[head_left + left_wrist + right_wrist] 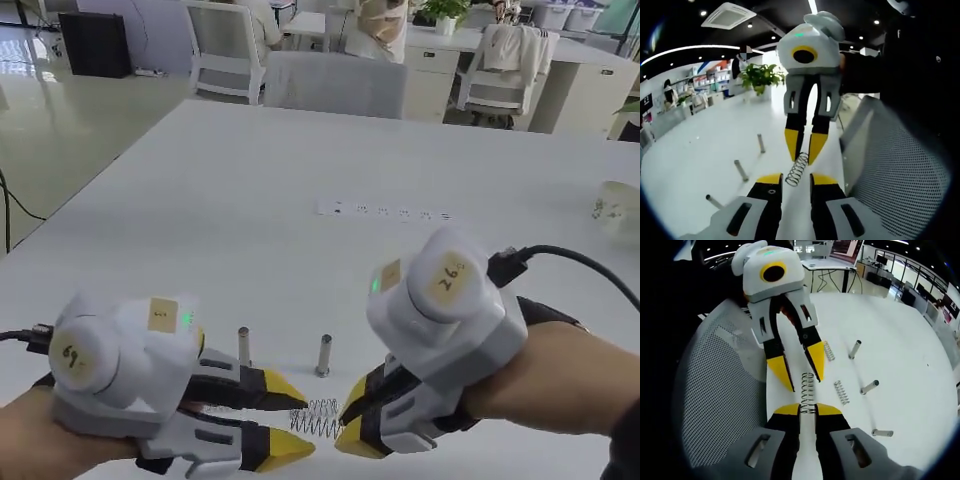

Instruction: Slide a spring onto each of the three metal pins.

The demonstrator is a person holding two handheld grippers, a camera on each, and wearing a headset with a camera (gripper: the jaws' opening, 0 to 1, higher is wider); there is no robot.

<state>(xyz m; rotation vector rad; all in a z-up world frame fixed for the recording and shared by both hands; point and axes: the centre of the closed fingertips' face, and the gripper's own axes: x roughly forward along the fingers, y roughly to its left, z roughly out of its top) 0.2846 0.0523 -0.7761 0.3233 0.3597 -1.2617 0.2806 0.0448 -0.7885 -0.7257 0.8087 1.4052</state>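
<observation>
Status: I am gripping the spring (808,390) by its near end in the right tool (807,410), whose jaws are sitting narrow on the coil. The left tool (796,179) is standing open with a jaw on each side of the spring's far end. The spring is hanging just above the worktop (300,200), between the two tools and on my side of the pins (323,355). No pin is wearing a spring yet, and two spare springs (841,391) are lying near them.

Recommendation: I am judging the next step to be threading. The grip belongs at one end, leaving the other end free, with the coil's axis lined up over a pin. The left tool should only be steadying, not squeezing.

Limits: I cannot tell whether the left jaws are touching the coil. In the head view the tool housings are covering the spring's ends, and the fisheye is bending the pins, so I am not trusting their lean.
</observation>
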